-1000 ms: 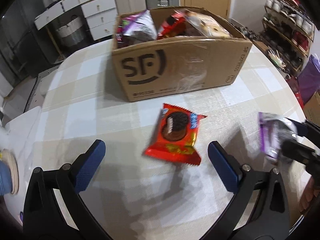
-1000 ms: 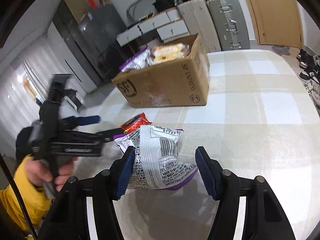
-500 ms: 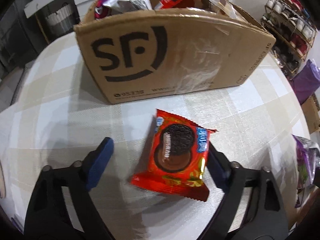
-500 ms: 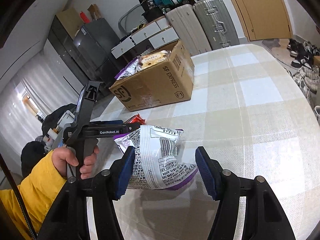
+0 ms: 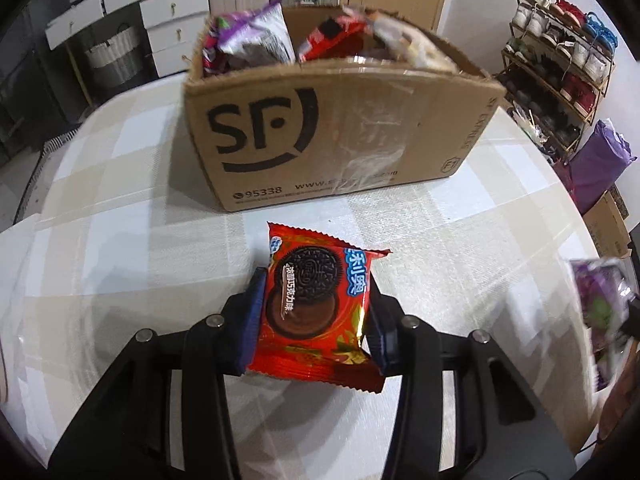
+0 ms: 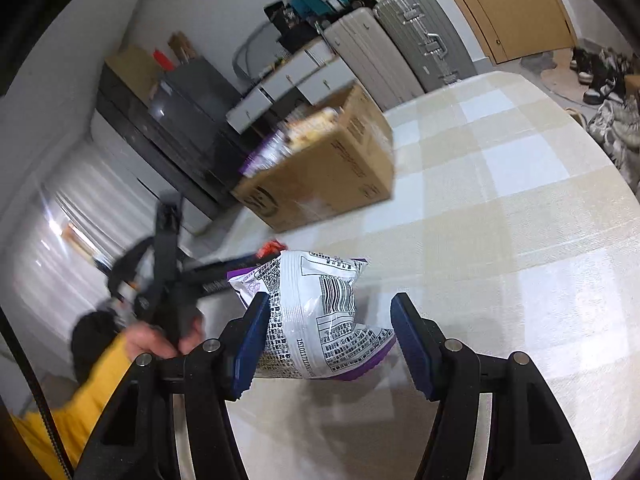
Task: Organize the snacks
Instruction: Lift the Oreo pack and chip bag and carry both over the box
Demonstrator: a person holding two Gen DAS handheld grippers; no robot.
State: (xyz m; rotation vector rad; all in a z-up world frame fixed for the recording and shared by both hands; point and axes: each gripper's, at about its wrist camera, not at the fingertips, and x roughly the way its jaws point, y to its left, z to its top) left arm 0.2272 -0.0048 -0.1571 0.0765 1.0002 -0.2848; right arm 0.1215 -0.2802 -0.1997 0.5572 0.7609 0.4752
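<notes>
My left gripper (image 5: 314,320) is shut on a red cookie packet (image 5: 316,304) and holds it just above the table, in front of the cardboard SF box (image 5: 320,132). The box holds several snack bags. My right gripper (image 6: 330,340) is shut on a purple and white snack bag (image 6: 324,316), lifted off the table; the bag shows blurred at the right edge of the left wrist view (image 5: 600,308). The box stands further back in the right wrist view (image 6: 328,176). The left gripper (image 6: 176,280) shows blurred at the left there.
The table (image 6: 500,200) has a beige checked cloth. Suitcases (image 6: 408,36) and white drawers (image 5: 160,12) stand behind it. A shoe rack (image 5: 560,52) and a purple bag (image 5: 600,164) stand to the right. The table edge runs close at the right.
My left gripper moved forward and closed on the red cookie packet, then lifted it. My right gripper kept its hold on the purple bag and swung a little.
</notes>
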